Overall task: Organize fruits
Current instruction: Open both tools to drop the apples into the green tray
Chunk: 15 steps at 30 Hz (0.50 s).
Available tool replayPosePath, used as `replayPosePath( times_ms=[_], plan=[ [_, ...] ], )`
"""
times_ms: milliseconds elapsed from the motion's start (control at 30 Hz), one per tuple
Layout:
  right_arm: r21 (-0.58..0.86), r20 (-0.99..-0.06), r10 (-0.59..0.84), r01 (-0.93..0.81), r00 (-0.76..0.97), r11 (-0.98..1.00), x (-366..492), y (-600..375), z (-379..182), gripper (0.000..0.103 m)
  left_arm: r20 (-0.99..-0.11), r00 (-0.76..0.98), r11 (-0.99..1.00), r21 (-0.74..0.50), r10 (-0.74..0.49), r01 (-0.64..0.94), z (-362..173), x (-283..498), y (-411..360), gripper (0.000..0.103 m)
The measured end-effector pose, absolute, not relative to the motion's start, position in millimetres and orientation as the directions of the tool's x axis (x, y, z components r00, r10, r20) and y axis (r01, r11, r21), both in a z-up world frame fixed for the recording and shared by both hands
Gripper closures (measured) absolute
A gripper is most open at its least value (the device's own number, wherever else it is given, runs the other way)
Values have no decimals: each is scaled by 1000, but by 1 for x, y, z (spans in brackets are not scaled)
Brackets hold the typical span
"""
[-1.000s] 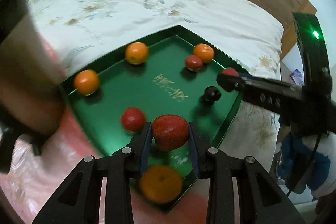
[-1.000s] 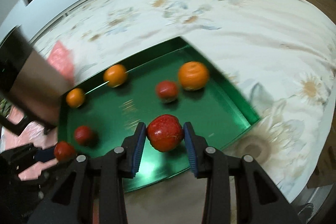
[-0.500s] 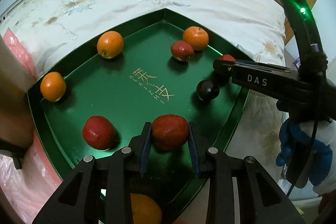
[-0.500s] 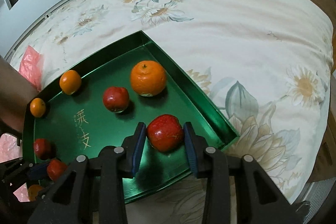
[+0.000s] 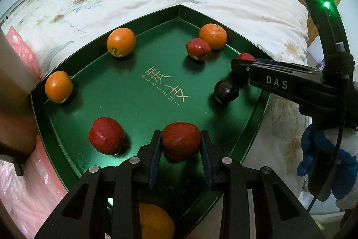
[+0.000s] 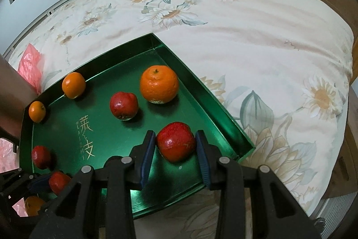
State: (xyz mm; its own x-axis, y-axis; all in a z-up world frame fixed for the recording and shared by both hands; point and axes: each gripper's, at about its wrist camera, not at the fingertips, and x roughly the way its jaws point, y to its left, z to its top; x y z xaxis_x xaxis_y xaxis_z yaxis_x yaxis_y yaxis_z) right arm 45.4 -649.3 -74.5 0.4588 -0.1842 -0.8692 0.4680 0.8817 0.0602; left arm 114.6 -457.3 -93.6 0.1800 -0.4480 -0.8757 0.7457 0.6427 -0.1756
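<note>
A green tray [image 5: 138, 109] lies on the bed with loose oranges and red apples in it. My left gripper [image 5: 180, 145] is shut on a red apple [image 5: 180, 141], low over the tray's near corner, beside another apple [image 5: 106, 135]. An orange [image 5: 154, 221] shows beneath its fingers. My right gripper [image 6: 175, 146] is shut on a second red apple [image 6: 175, 141], low over the tray's [image 6: 214, 109] right corner. Ahead of it sit a large orange [image 6: 159, 84] and an apple [image 6: 123, 105]. A dark round fruit [image 5: 226, 91] lies under the right gripper's arm.
Two oranges [image 5: 121, 42] [image 5: 58, 86] rest against the tray's far left wall. A floral quilt [image 6: 246, 26] covers the bed around the tray. A pink plastic bag [image 5: 22, 183] and a person's forearm [image 5: 13, 82] are at the left; a gloved hand [image 5: 324, 149] is at the right.
Both grippers have come down and forward over the tray, each keeping its apple. The tray now fills more of both views. Little has moved in the last half second.
</note>
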Motion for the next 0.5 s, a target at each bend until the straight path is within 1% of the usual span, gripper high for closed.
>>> replayPosePath(
  times_ms=[100, 200, 233, 300, 433, 500],
  plan=[
    [48, -869, -194, 468, 455, 882, 45, -648, -73, 58, -877, 177, 642, -177, -447, 746, -93, 114, -458, 74],
    [47, -866, -197, 468, 459, 883, 45, -647, -71, 32, -878, 181, 648, -174, -443, 741, -91, 113, -456, 73],
    [43, -863, -203, 467, 463, 883, 45, -646, -69, 32, -878, 183, 650, -172, -441, 741, -91, 112, -455, 67],
    [39, -861, -206, 464, 465, 885, 45, -645, -67, 32, -875, 191, 654, -172, -446, 737, -88, 112, -453, 62],
    [38, -856, -210, 462, 472, 886, 43, -642, -61, 31, -869, 200, 648, -166, -453, 743, -83, 108, -449, 60],
    [39, -853, -211, 462, 477, 886, 41, -639, -58, 28, -865, 212, 645, -157, -456, 748, -79, 104, -447, 57]
  ],
)
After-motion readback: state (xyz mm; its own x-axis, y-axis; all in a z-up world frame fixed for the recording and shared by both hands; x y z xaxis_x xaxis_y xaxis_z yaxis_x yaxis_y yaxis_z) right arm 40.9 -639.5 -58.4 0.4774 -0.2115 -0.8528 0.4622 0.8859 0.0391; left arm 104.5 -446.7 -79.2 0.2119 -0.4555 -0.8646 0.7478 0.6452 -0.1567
